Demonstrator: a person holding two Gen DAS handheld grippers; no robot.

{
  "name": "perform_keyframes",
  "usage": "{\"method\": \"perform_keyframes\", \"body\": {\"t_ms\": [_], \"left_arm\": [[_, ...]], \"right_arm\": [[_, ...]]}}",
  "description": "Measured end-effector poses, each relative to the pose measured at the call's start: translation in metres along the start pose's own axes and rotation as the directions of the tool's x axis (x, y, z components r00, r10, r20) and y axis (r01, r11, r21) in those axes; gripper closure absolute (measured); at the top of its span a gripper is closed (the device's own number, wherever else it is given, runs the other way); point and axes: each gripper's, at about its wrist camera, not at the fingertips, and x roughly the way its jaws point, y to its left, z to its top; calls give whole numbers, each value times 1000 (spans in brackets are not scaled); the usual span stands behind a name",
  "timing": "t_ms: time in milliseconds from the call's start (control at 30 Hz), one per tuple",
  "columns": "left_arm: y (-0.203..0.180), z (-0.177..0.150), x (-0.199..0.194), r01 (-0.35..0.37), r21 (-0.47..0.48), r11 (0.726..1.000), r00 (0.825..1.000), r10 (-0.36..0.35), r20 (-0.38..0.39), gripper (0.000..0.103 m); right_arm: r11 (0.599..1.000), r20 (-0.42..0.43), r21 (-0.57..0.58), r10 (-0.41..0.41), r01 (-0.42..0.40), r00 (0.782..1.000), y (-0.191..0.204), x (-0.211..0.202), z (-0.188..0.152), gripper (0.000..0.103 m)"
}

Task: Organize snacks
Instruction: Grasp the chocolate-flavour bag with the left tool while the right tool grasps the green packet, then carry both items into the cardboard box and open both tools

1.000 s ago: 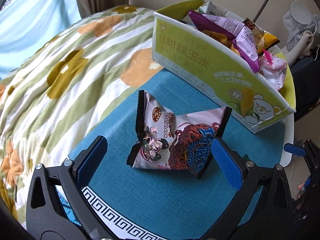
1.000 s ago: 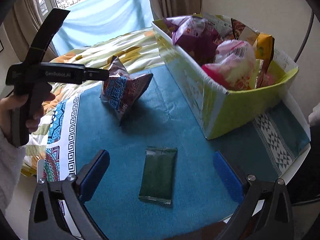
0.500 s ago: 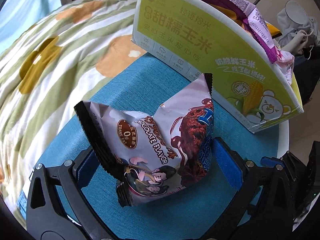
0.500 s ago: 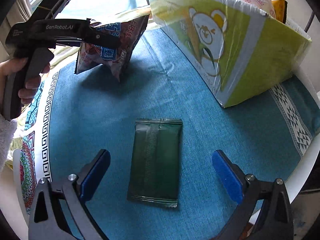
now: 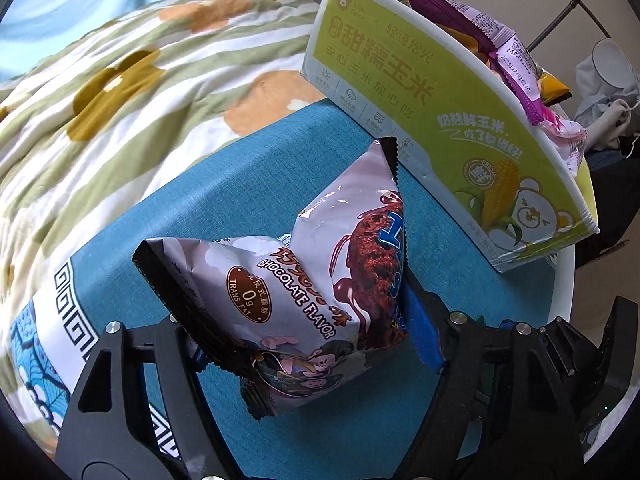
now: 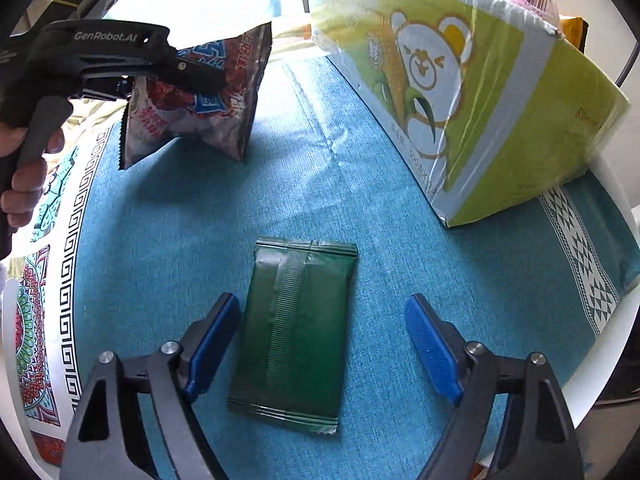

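A puffy chocolate-flavour snack bag (image 5: 304,292) stands on the blue tablecloth. My left gripper (image 5: 296,312) is closing on it: the right pad (image 5: 424,332) presses its side and the left pad is hidden behind the bag. The right wrist view shows the same gripper (image 6: 188,72) clamped across the bag (image 6: 224,120). A flat dark green packet (image 6: 296,328) lies on the cloth between the jaws of my right gripper (image 6: 322,308). Those jaws are closing; the left pad (image 6: 212,340) is at the packet's edge and the right pad (image 6: 432,352) is still clear of it.
A yellow-green cardboard box (image 5: 440,112) (image 6: 500,120) full of snack packets stands on the far side of the round table, whose white rim (image 6: 624,312) shows at the right. A flowered quilt (image 5: 120,80) lies beyond the table. A person's hand (image 6: 24,176) holds the left gripper's handle.
Both grippers came down and their jaws narrowed. The left one closed around the chocolate bag, which tipped up. The right one lowered over the green packet.
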Motion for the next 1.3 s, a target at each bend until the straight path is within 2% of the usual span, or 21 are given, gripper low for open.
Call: {"method": "perform_keyframes", "body": {"t_ms": [100, 233, 500, 767, 867, 1067, 1300], "left_arm": [[-1, -10, -7, -29, -17, 999, 1000, 29, 8, 31], [-2, -18, -18, -39, -44, 998, 999, 40, 21, 31], [-10, -25, -53, -65, -66, 996, 995, 69, 66, 31], [-34, -21, -112, -79, -94, 992, 985, 92, 144, 31], [-47, -12, -136, -68, -108, 992, 980, 87, 180, 31], [-84, 14, -175, -56, -122, 991, 963, 86, 255, 31], [-143, 63, -180, -78, -141, 987, 941, 119, 316, 31]], "right_arm": [[1000, 11, -30, 5, -4, 1000, 6, -4, -4, 36], [998, 19, -62, 26, -24, 999, 14, -9, -5, 59], [996, 28, -79, 49, -47, 998, 15, -17, 1, 61], [995, 120, -64, 77, -70, 990, 8, -72, 13, 61], [996, 157, -41, 85, -80, 984, -3, -98, 21, 61], [996, 230, -16, 94, -92, 969, -35, -142, 58, 61], [993, 311, -4, 116, -121, 943, -94, -180, 101, 61]]}}
